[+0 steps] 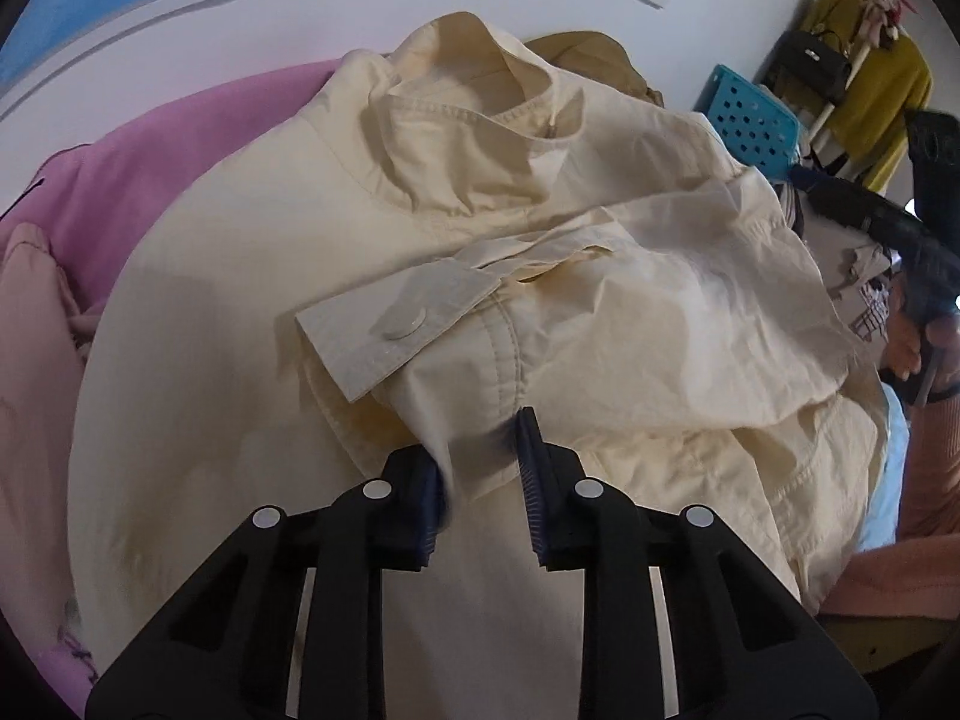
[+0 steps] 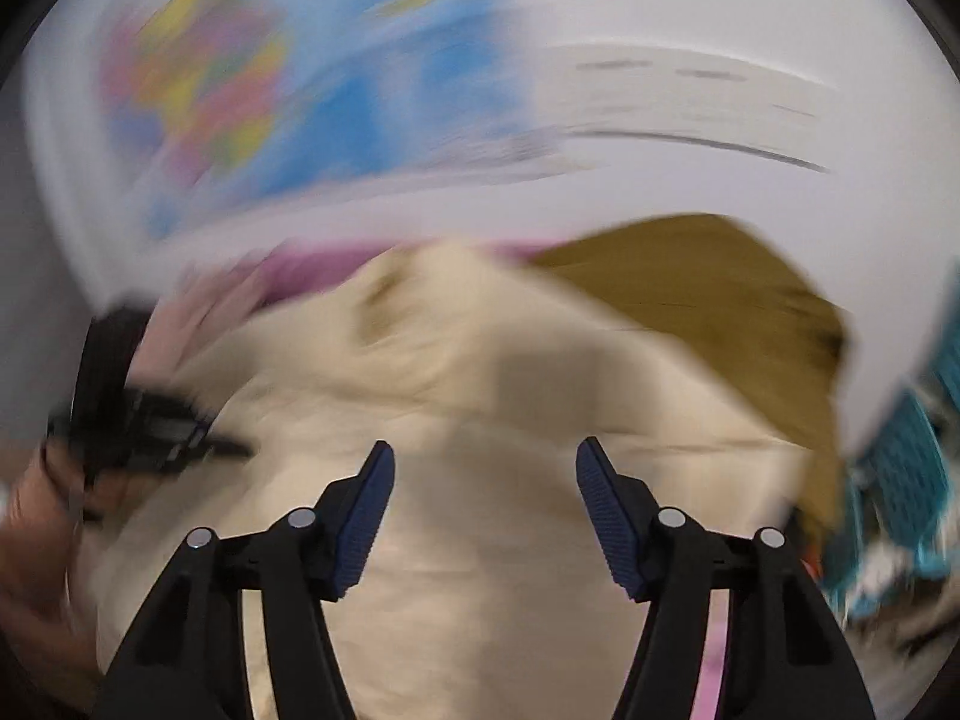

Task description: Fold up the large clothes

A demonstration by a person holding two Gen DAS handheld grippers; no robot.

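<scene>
A large cream jacket [image 1: 288, 252] lies spread out with its collar [image 1: 480, 90] at the far end. One sleeve is folded across the body, and its buttoned cuff [image 1: 396, 324] lies just ahead of my left gripper [image 1: 480, 456]. The left jaws stand part open with a ridge of the cream sleeve fabric between the pads. In the right wrist view, which is motion-blurred, my right gripper [image 2: 485, 456] is open and empty above the cream jacket [image 2: 480, 540]. The right gripper also shows in the left wrist view [image 1: 918, 264], at the right edge beside the jacket.
A pink garment [image 1: 120, 168] lies at the left under the jacket, and a mustard-brown garment [image 2: 708, 294] lies behind it. A blue perforated basket [image 1: 750, 120] stands at the back right, with clothes on a rack [image 1: 870, 96] beyond. A wall map [image 2: 288, 96] hangs behind.
</scene>
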